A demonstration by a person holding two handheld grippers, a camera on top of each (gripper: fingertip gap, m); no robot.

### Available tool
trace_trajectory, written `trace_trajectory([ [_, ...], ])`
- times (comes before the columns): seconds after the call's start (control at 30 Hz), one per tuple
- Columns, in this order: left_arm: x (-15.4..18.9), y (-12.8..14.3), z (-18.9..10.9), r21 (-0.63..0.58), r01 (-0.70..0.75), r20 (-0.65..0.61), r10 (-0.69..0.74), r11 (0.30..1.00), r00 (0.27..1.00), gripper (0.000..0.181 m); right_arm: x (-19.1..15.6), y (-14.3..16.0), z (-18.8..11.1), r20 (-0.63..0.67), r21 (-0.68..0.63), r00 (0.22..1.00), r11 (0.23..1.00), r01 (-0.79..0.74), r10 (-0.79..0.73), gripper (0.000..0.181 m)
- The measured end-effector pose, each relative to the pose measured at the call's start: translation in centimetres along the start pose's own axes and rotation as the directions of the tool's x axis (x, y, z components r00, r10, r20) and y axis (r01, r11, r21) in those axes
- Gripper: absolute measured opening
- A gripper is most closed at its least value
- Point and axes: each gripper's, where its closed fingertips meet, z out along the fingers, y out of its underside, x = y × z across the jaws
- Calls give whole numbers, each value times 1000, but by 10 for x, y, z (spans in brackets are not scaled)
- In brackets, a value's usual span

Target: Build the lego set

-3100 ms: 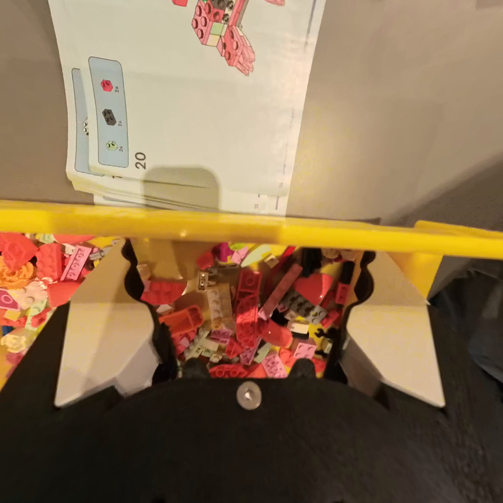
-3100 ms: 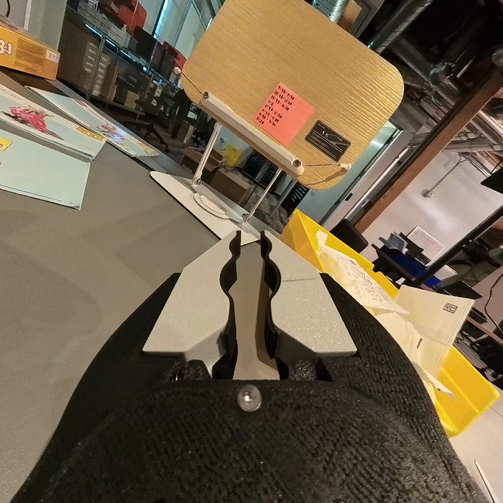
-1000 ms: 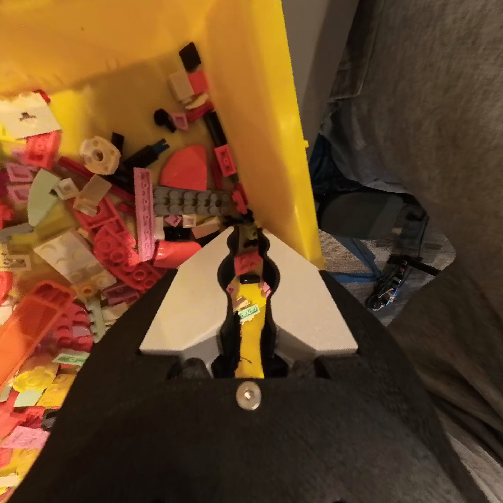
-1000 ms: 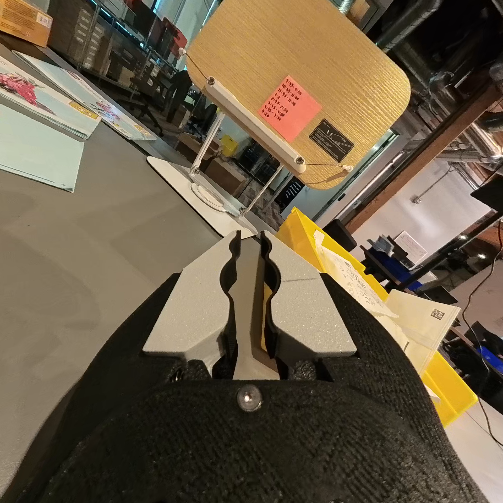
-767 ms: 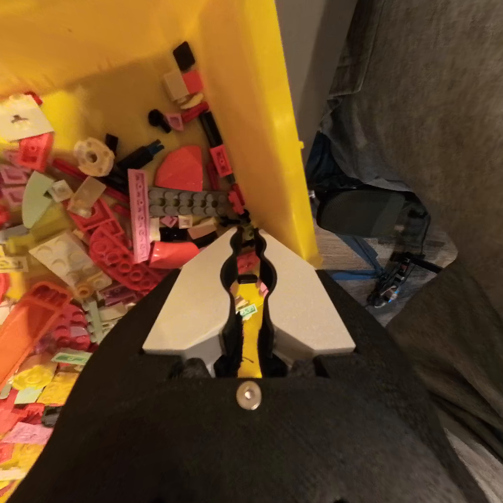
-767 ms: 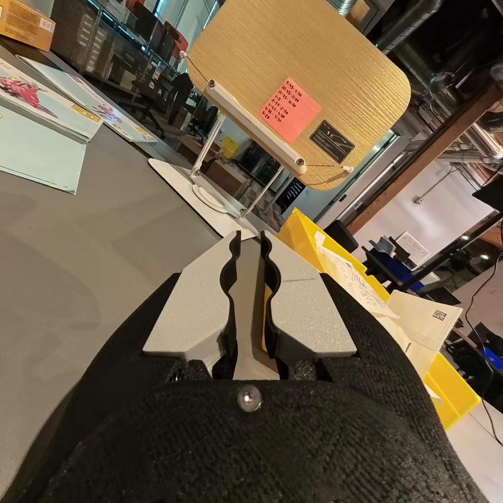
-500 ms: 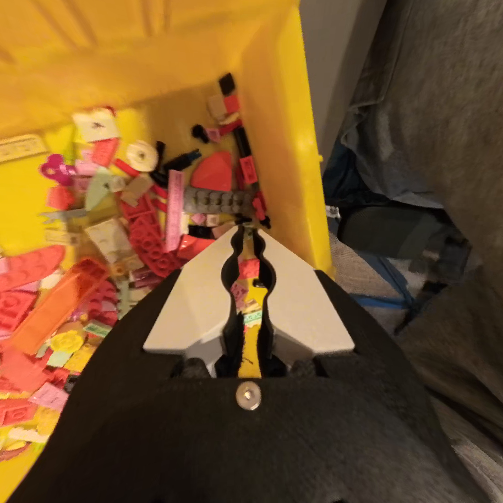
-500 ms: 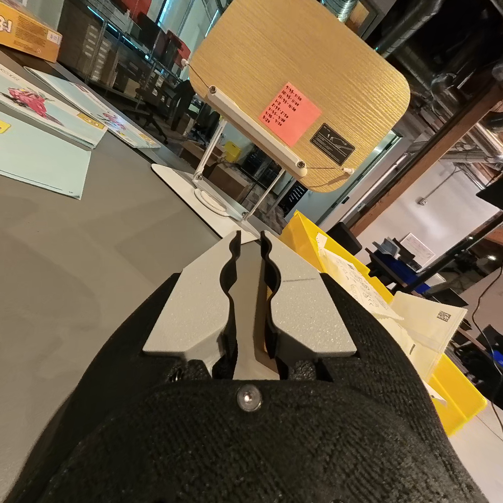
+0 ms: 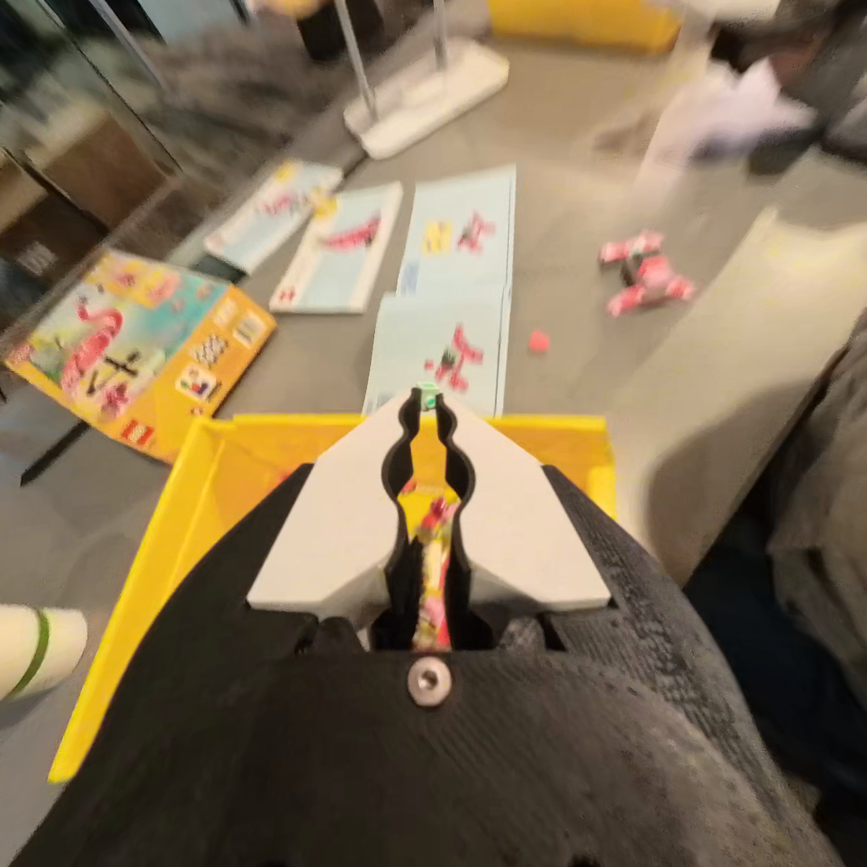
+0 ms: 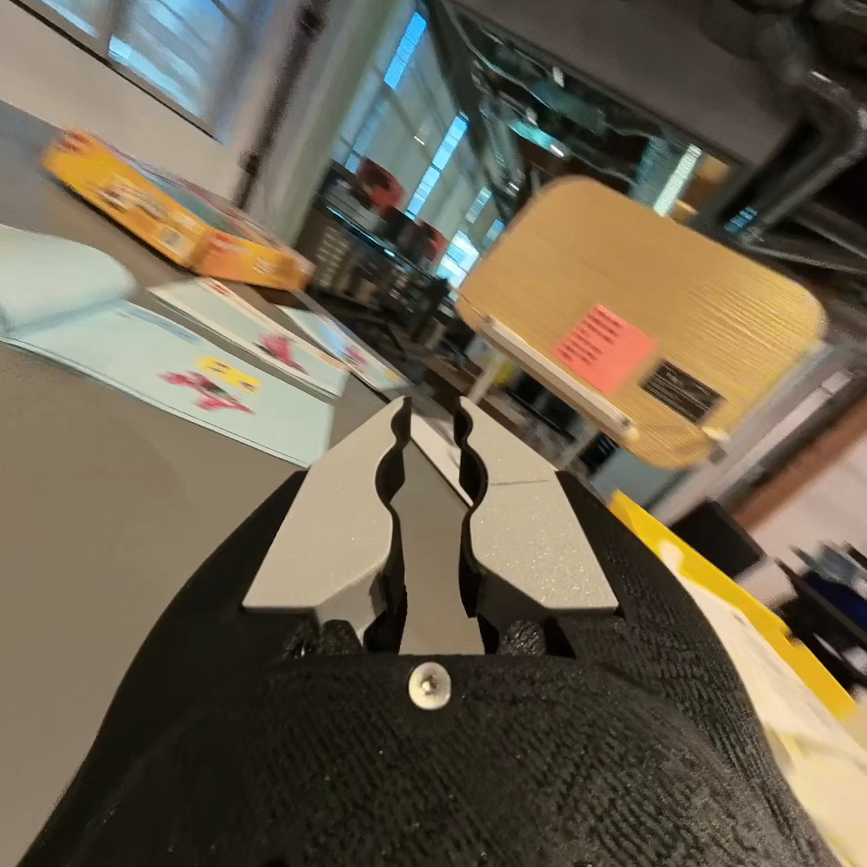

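Lego build underway: the left gripper (image 9: 426, 399), raised over the near end of the yellow parts bin (image 9: 159, 511), pinches a tiny pale-green piece (image 9: 426, 390) at its fingertips. Beyond the bin lie open instruction booklets (image 9: 450, 300); further right of them sit a loose red brick (image 9: 538, 341) and the half-built pink model (image 9: 645, 277), so carrying the piece there seems to be the next move, needing a steady grip. The right gripper (image 10: 432, 408) hovers low over the table beside the booklets, fingers slightly apart, holding nothing.

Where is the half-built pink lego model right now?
In the left wrist view, the half-built pink lego model sits on the grey table, right of the open pale-blue instruction booklet, beyond a loose red brick.
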Motion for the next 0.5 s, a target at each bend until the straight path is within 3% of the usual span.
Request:
trace_trajectory([
  [0.13, 38, -58, 11, 185, 48, -49, -40, 982, 998, 5, -67, -62, -3, 295, 140, 952, 989, 36, -77, 18],
  [0.23, 79, -83, 38, 206, 48, -136, -20, 977, 990, 5, -118, -98, -23, 570, 151, 816, 988, 15, -99, 21],
  [0.37, 157, -99, 97, 60, 71, -401, -41, 996, 915, 6, -96, -93, -25, 505, 138, 846, 984, 115, -170, 19],
  [0.5, 217, -86, 169, -179, -103, -584, -21, 978, 811, 6, -33, -41, -23, 328, 76, 942, 996, 44, -67, 19],
])
